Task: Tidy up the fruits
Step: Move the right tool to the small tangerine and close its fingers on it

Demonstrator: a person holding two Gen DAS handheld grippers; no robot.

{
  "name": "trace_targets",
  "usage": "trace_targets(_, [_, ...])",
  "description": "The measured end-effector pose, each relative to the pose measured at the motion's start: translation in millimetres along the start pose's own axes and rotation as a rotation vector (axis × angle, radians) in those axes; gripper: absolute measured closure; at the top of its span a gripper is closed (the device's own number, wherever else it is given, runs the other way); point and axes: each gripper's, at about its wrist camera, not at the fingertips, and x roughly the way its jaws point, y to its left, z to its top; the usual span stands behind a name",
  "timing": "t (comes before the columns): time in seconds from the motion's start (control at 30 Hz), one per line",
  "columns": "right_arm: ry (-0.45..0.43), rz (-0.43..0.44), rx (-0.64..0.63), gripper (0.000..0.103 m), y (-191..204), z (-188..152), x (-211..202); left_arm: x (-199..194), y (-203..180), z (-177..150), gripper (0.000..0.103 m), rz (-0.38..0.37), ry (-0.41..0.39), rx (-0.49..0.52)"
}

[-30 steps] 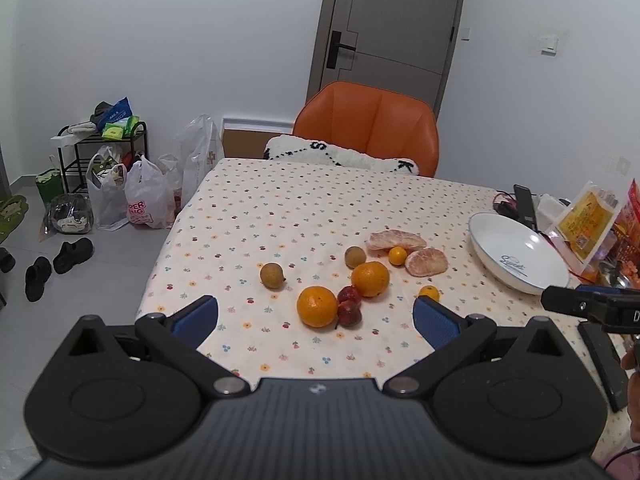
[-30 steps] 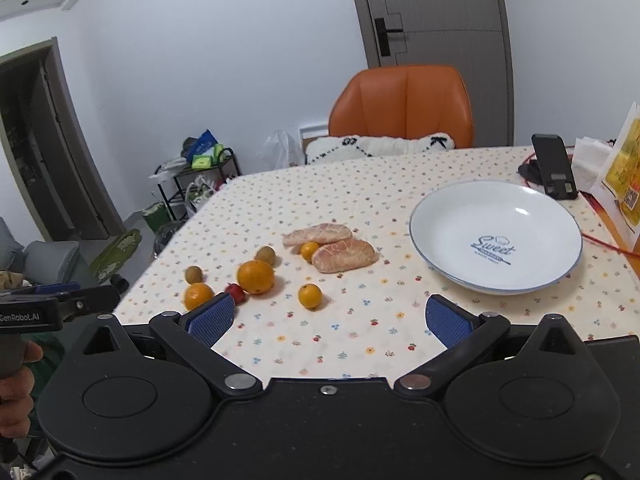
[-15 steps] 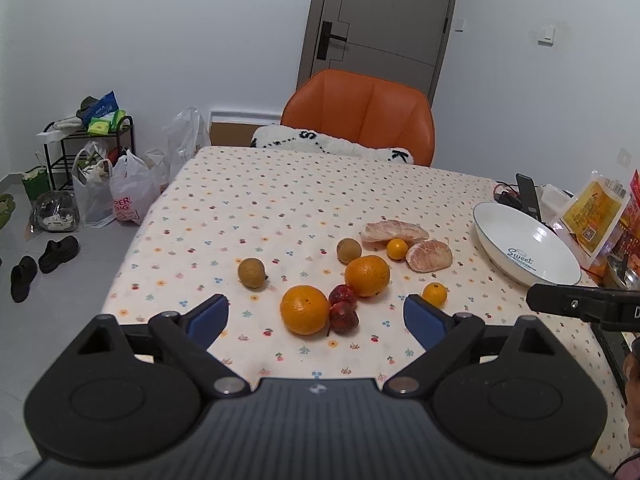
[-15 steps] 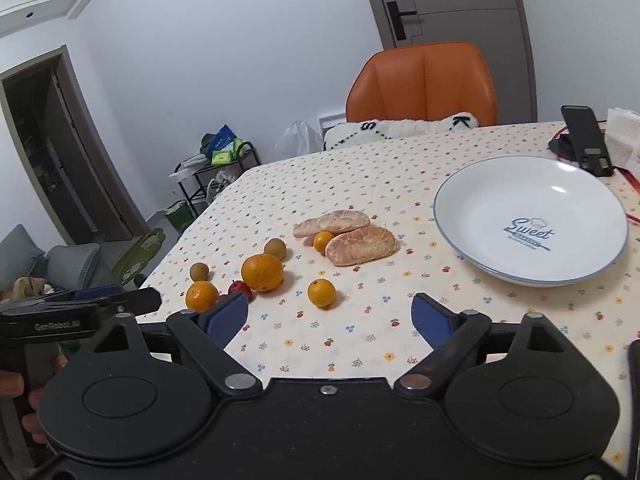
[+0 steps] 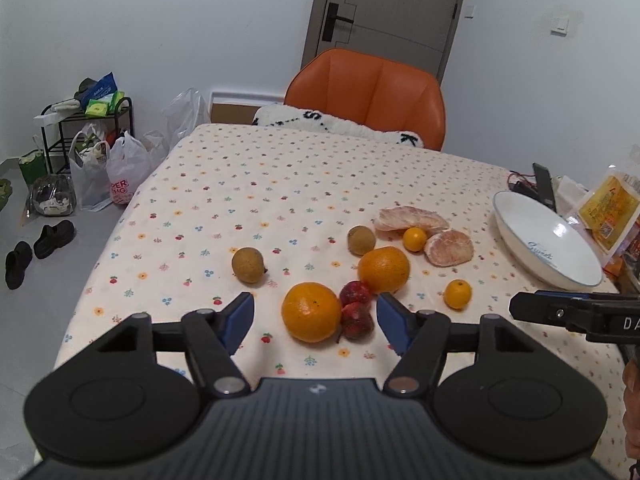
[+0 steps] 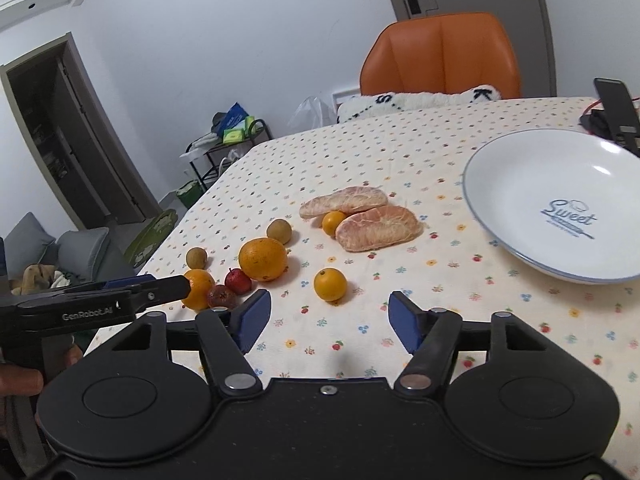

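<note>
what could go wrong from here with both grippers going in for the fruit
1. The near big orange touches two small red fruits; the open left gripper may nudge them and set them rolling.
2. The peeled citrus segments look soft; a firm squeeze could crush them.
3. The plate sits near the cloth's right edge beside a phone stand; a careless drop could knock it.

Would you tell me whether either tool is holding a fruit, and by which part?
Nothing is held: the left tool and right tool are both open and empty.
</note>
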Motion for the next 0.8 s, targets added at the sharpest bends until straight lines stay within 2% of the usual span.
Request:
trace_targets(0.37, [0.041, 0.010, -0.010, 0.046, 0, 9, 30, 22, 11, 1, 0.042, -0.004, 0.034, -0.024])
trace_targets(0.47, [0.054, 0.004, -0.012, 0.051, -1, 11, 37, 26, 12, 2, 0.042, -0.016, 0.033, -0.034])
trace_targets(0.67, [0.085, -0.013, -0.025, 0.057, 1, 14, 51, 30, 16, 6, 0.060, -0.065, 0.039, -0.047])
trace_targets(0.7, [0.087, -0.014, -0.028, 0.059, 2, 14, 53, 30, 17, 6, 0.067, -0.072, 0.039, -0.052])
trace_targets(0.77, [0.094, -0.015, -0.045, 0.067, 5, 14, 57, 31, 20, 7, 0.067, -0.082, 0.045, -0.065])
trace_targets(0.8, [0.104, -0.021, -0.055, 0.074, 7, 14, 60, 31, 21, 7, 0.068, -0.085, 0.048, -0.070])
